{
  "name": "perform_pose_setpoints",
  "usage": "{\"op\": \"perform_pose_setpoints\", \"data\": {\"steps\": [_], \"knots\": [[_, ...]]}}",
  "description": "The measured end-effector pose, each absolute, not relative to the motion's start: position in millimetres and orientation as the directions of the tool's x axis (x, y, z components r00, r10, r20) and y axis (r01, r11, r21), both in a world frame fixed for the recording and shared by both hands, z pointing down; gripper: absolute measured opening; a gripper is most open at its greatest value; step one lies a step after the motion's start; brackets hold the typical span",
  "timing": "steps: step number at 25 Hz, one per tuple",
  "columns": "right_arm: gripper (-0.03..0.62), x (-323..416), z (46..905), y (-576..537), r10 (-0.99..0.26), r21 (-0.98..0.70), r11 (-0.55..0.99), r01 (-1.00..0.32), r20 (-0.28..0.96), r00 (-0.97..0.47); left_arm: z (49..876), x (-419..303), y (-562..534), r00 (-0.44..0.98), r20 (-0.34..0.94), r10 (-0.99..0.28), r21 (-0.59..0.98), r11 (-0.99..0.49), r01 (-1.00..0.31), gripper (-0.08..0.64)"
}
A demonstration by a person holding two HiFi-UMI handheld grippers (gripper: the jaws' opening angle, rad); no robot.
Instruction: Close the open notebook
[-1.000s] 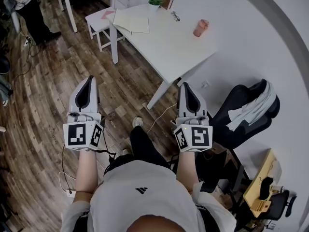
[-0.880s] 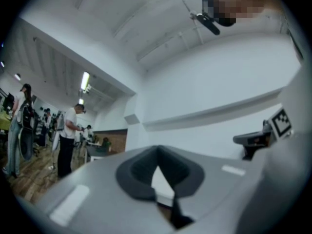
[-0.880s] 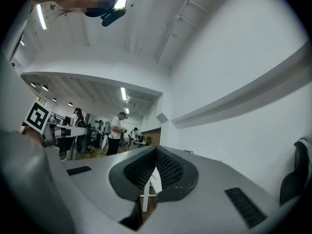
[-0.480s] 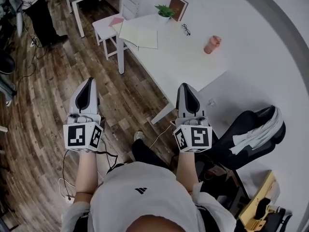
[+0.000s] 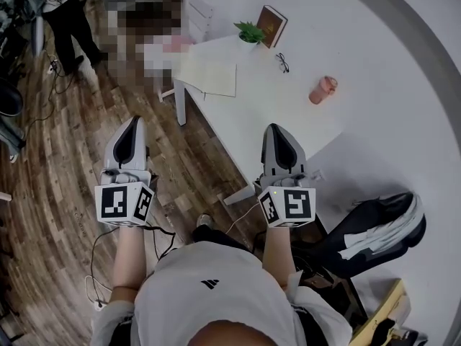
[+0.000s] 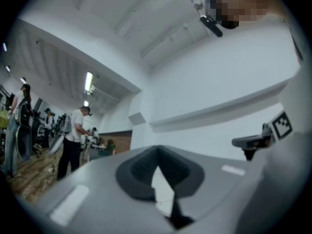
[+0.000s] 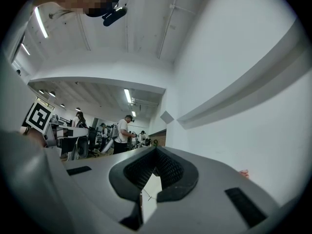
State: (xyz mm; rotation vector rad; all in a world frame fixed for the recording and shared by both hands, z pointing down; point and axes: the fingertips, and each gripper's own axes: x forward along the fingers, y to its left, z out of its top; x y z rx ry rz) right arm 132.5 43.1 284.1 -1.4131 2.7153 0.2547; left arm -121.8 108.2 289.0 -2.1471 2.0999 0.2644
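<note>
The open notebook [image 5: 209, 74] lies flat with pale pages near the left end of the white table [image 5: 266, 117], ahead of me in the head view. My left gripper [image 5: 132, 125] hangs over the wooden floor, short of the table and left of it, shut and empty. My right gripper [image 5: 277, 132] is over the table's near edge, well short of the notebook, its jaws together with nothing in them. In the left gripper view the left gripper [image 6: 157, 150] points slightly up at a white wall. The right gripper [image 7: 156, 150] does the same in its own view.
On the table stand a small green plant [image 5: 250, 31], a brown book [image 5: 272, 26], glasses [image 5: 283, 63] and a pink cup [image 5: 323, 90]. A black office chair [image 5: 374, 225] with a cloth on it is at the right. A person [image 5: 68, 20] stands far left. A cable [image 5: 97, 262] trails on the floor.
Both grippers have moved forward toward the table, still shut. The table and notebook now sit lower and nearer in the head view, and the chair has slid toward the lower right.
</note>
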Motion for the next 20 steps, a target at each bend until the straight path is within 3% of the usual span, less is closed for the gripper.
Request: {"op": "perform_pose_setpoints", "data": {"steps": [20], "knots": [[-0.003, 108.0, 304.2, -70.1, -0.779, 0.090, 0.612, -0.786, -0.102, -0.619, 303.8, -137.1, 6.3, -0.019, -0.179, -0.984, 0.024, 0.015, -1.000, 0.008]]}}
